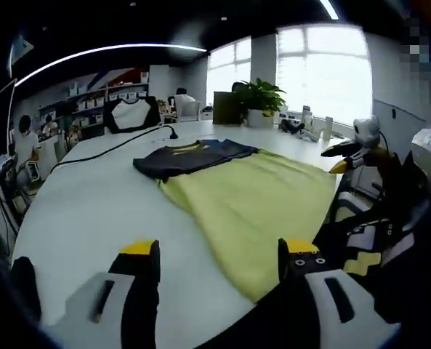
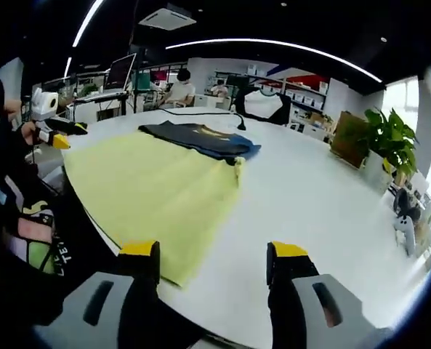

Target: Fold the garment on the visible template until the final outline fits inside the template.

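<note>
Both tongs hang over the near edge of the white counter (image 1: 91, 211), level and pointing across it, each with its yellow-tipped jaws spread wide and nothing between them. In the left gripper view the left tongs (image 1: 219, 254) sit above bare counter and the near corner of the yellow-green template (image 1: 259, 203), which lies flat and stretches away to the right. The dark garment (image 1: 193, 156) lies at the far end of the template, bunched in a low flat heap, part on the yellow-green sheet and part on the counter to its left. A black cable (image 1: 106, 149) runs over the counter beyond it, and a potted plant (image 1: 259, 98) stands at the far side by the windows. In the right gripper view the right tongs (image 2: 211, 258) hover just past the template's (image 2: 157, 189) near right corner, with the garment (image 2: 200, 139) far off at the sheet's far end. A person's dark clothing (image 2: 26, 240) fills the left edge of that view.
</note>
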The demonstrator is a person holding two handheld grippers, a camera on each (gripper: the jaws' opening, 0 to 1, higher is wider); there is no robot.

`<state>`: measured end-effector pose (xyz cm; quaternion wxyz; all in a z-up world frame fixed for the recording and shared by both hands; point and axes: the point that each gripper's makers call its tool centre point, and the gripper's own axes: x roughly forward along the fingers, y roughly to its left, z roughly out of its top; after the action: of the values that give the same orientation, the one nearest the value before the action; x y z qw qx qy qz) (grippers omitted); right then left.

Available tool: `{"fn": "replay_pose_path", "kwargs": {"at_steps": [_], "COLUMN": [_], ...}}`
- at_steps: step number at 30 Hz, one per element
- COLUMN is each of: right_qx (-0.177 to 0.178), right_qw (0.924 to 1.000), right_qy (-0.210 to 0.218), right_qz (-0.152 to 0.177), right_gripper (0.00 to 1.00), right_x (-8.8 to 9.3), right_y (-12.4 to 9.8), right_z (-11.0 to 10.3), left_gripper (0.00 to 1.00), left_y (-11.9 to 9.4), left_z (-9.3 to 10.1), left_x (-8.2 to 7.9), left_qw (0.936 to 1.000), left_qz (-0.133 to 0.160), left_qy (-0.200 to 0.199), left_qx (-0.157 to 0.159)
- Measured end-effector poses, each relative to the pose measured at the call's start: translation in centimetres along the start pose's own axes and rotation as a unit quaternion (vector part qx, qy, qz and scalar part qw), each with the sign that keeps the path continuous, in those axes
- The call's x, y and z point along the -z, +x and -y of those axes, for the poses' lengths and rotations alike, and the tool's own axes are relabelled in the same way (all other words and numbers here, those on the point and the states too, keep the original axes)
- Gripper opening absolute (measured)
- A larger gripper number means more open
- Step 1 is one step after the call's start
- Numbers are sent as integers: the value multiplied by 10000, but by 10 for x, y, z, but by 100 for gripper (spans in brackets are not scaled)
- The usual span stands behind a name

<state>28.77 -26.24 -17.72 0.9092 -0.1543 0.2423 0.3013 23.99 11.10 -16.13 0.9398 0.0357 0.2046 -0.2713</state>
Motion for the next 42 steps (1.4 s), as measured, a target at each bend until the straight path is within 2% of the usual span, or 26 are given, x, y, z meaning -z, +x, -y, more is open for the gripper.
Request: {"fn": "replay_pose_path", "kwargs": {"at_steps": [2, 4, 7, 11, 12, 14, 18, 22, 25, 27, 31, 35, 40, 42], "right_qx": [-80, -166, -291, -373, -374, -389, -451, -481, -538, -565, -644, -655, -722, -740], "right_qw": [10000, 9998, 9994, 9991, 9991, 9989, 9987, 9986, 9983, 9981, 9977, 9977, 9973, 9971], "right_qy": [49, -4, -47, -13, 1, 49, 51, 55, -2, 21, 50, -132, 0, 19], "right_qz": [-33, -102, -183, -188, -209, -263, -223, -213, -210, -230, -217, -138, -146, -162], "right_gripper": [54, 52, 49, 44, 44, 42, 39, 36, 32, 30, 26, 25, 24, 23], "right_x": [2, 5, 7, 7, 8, 10, 9, 8, 7, 7, 7, 6, 7, 7], "right_y": [1, 2, 3, 3, 3, 4, 5, 7, 7, 7, 7, 7, 8, 8], "right_z": [-4, -8, -14, -18, -18, -18, -21, -22, -25, -27, -30, -32, -32, -33], "left_gripper": [63, 63, 55, 48, 47, 47, 37, 35, 35, 34, 26, 25, 27, 27], "left_y": [0, -4, -7, -8, -8, -7, -9, -11, -8, -6, -5, 0, -2, -3], "left_z": [4, 14, 12, 16, 20, 22, 19, 18, 20, 22, 26, 24, 21, 19], "left_x": [3, 7, 6, 13, 17, 14, 18, 17, 21, 24, 27, 27, 30, 31], "left_qw": [9999, 9991, 9995, 9988, 9978, 9980, 9976, 9976, 9970, 9964, 9957, 9961, 9956, 9958], "left_qz": [-62, -114, -77, -315, -489, -427, -549, -533, -604, -678, -682, -639, -744, -757], "left_qy": [-36, -218, -61, 17, 40, -9, 6, -43, 145, 94, -26, 72, -41, 38], "left_qx": [100, 352, 306, 372, 444, 465, 428, 444, 473, 505, 627, 596, 561, 511]}}
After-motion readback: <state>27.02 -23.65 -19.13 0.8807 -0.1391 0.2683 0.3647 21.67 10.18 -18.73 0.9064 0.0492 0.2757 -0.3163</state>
